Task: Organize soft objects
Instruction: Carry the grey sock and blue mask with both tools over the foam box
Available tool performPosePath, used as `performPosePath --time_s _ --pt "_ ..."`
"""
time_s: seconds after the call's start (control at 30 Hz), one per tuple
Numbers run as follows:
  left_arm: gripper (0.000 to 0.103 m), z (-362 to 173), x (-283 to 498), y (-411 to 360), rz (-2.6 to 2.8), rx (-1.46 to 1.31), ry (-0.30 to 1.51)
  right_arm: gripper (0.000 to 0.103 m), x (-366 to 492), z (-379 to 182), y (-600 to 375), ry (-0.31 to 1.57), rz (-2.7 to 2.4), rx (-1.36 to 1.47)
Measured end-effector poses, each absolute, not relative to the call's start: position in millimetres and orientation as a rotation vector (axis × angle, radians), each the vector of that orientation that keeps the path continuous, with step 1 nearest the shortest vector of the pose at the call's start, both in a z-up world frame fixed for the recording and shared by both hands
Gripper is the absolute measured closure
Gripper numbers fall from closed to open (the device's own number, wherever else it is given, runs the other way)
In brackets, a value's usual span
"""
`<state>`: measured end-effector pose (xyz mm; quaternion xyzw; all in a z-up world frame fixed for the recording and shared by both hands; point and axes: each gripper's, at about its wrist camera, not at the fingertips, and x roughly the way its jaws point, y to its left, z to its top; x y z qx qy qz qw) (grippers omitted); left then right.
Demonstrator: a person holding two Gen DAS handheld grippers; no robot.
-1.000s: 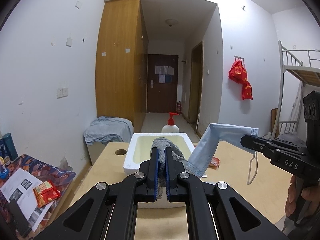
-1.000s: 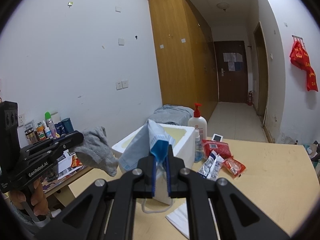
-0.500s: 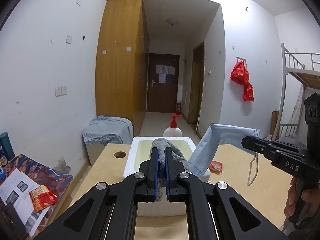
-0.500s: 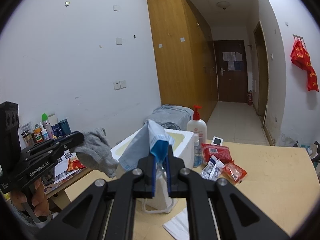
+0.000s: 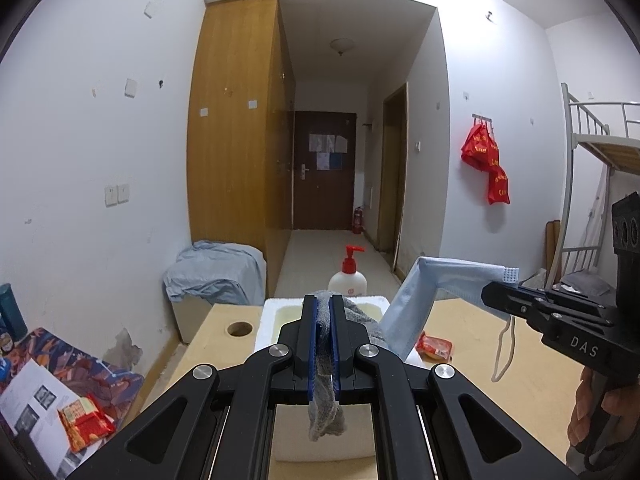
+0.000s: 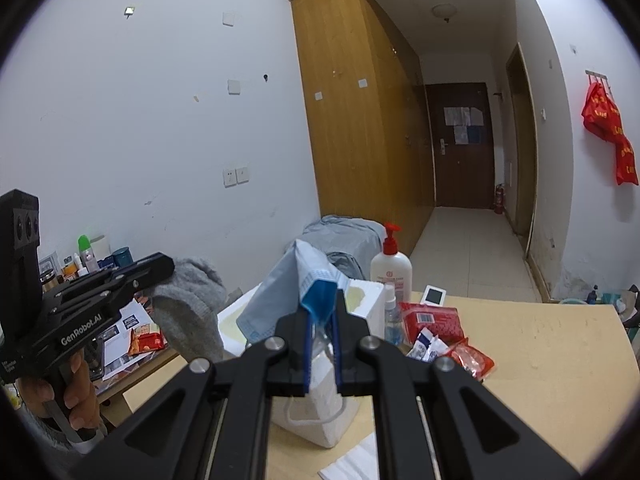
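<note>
My left gripper [image 5: 323, 304] is shut on a grey sock [image 5: 325, 416] that hangs down between its fingers, held above the white foam box [image 5: 269, 320]. From the right wrist view the left gripper [image 6: 168, 266] holds the sock [image 6: 188, 312] left of the box [image 6: 372, 296]. My right gripper [image 6: 320, 292] is shut on a light blue face mask [image 6: 276, 296]. In the left wrist view the right gripper [image 5: 486, 292] holds the mask [image 5: 424, 300] over the box's right side, with its ear loop [image 5: 504, 356] dangling.
A pump bottle [image 6: 390, 268], a small spray bottle [image 6: 390, 316] and red snack packets [image 6: 432, 318] sit on the wooden table [image 6: 540, 356] beside the box. A white tissue [image 6: 356, 464] lies near the front. A cluttered side table [image 5: 52, 396] stands left.
Both grippers have risen a little with the sock and the mask still held over the foam box. Both views now look slightly higher into the room.
</note>
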<state>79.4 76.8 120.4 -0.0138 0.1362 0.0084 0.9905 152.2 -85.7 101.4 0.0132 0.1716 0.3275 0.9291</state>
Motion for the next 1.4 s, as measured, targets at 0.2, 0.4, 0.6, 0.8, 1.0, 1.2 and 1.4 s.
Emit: performPosePath --time_s 0.2,0.4,0.6,0.8,1.0,1.2,1.4 --pt "0.097 129.3 82.8 75.2 0.013 -0.015 0.251 0.092 154.3 105.9 -86.1 0.335 0.667 0.034" --pt "0.097 130.9 92.3 78.0 0.004 -0.024 0.257 0.092 158.5 109.2 -84.9 0.328 0.661 0.034" --pt "0.097 134.5 103.2 82.0 0.001 -0.036 0.274 0.092 163.8 113.1 -80.5 0.326 0.657 0.028" --pt "0.097 139.4 116.5 86.0 -0.009 -0.042 0.301 0.092 171.0 116.7 -73.5 0.328 0.65 0.015" --pt "0.097 133.4 129.2 89.8 -0.011 -0.043 0.334 0.092 174.2 111.4 -73.1 0.341 0.652 0.006" --pt "0.097 127.4 141.3 94.6 -0.02 -0.046 0.355 0.092 177.9 107.2 -73.2 0.354 0.64 -0.004" --pt "0.097 119.1 156.3 95.2 -0.033 -0.049 0.383 0.092 181.6 103.6 -74.9 0.368 0.626 -0.005"
